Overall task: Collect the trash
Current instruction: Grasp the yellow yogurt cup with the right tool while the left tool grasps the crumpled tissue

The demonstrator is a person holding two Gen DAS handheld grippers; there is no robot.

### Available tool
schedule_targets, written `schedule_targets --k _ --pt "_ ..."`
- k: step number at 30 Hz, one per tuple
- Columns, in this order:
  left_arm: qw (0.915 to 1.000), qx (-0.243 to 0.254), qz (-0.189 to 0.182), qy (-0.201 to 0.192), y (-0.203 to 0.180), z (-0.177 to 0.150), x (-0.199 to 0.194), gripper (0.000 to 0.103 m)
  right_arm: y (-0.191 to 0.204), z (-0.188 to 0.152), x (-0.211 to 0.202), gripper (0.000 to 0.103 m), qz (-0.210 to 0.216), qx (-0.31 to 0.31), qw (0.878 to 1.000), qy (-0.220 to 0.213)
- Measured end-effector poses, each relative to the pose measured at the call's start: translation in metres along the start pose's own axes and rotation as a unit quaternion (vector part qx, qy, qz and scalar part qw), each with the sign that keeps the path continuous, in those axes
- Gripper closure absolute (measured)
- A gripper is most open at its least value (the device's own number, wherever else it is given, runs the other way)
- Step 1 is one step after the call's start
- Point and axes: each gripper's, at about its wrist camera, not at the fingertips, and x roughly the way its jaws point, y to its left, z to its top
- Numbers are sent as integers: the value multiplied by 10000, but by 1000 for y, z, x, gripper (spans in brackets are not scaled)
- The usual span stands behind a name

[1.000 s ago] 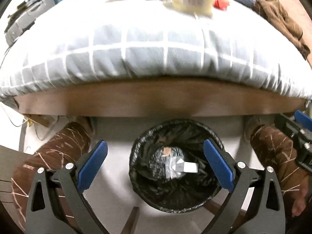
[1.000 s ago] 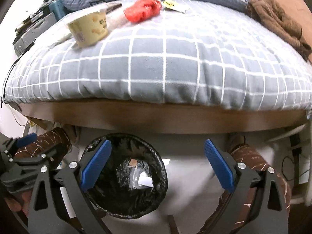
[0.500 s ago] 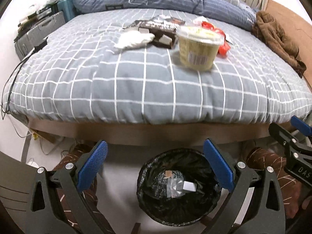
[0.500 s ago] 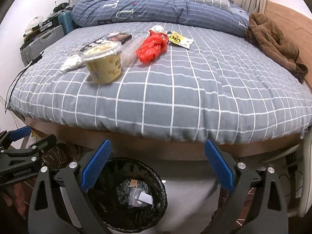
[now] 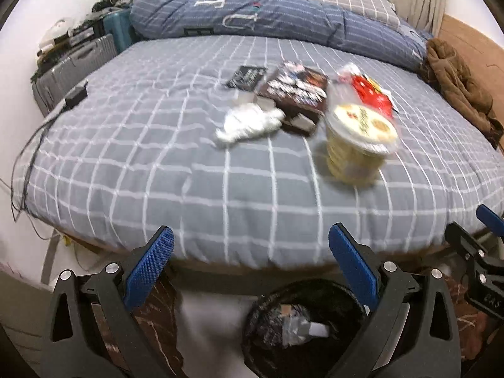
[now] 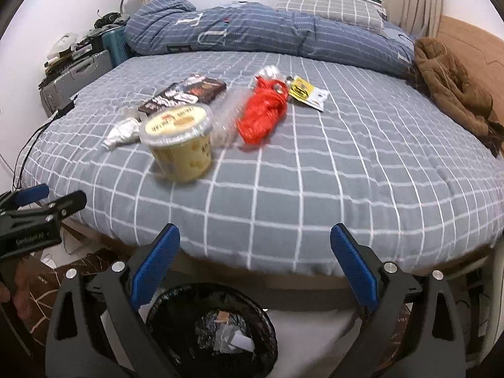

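Trash lies on the grey checked bed (image 5: 189, 163) (image 6: 346, 173): a yellow lidded cup (image 5: 359, 145) (image 6: 179, 145), a crumpled white tissue (image 5: 249, 123) (image 6: 121, 132), dark snack wrappers (image 5: 296, 89) (image 6: 186, 93), a small black card (image 5: 247, 76), a red bag (image 6: 264, 115) (image 5: 368, 89), clear plastic (image 6: 226, 116) and a yellow packet (image 6: 307, 92). A black-lined bin (image 5: 302, 324) (image 6: 217, 330) with scraps inside stands on the floor below the bed edge. My left gripper (image 5: 250, 252) and right gripper (image 6: 255, 249) are both open and empty, held above the bin, short of the bed.
A blue striped duvet (image 6: 267, 31) is bunched at the bed's far side, with a brown garment (image 6: 450, 85) at the right. Grey and teal suitcases (image 5: 78, 63) stand left of the bed, and a black cable (image 5: 31, 151) drapes over its left edge. The person's patterned trouser legs flank the bin.
Both grippers have risen and tilted up from over the bin, so the bed top and its trash came into full view. Both stayed open and empty.
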Motion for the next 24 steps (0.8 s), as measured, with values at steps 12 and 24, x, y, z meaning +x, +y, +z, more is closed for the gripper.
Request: schedule_targets --k 12,24 --pt "9999 -19 132 -40 25 62 50 6 39 52 43 11 272 -331 9991 -78" --pt "9999 31 -103 37 16 96 97 7 60 74 79 11 559 -432 9975 -46"
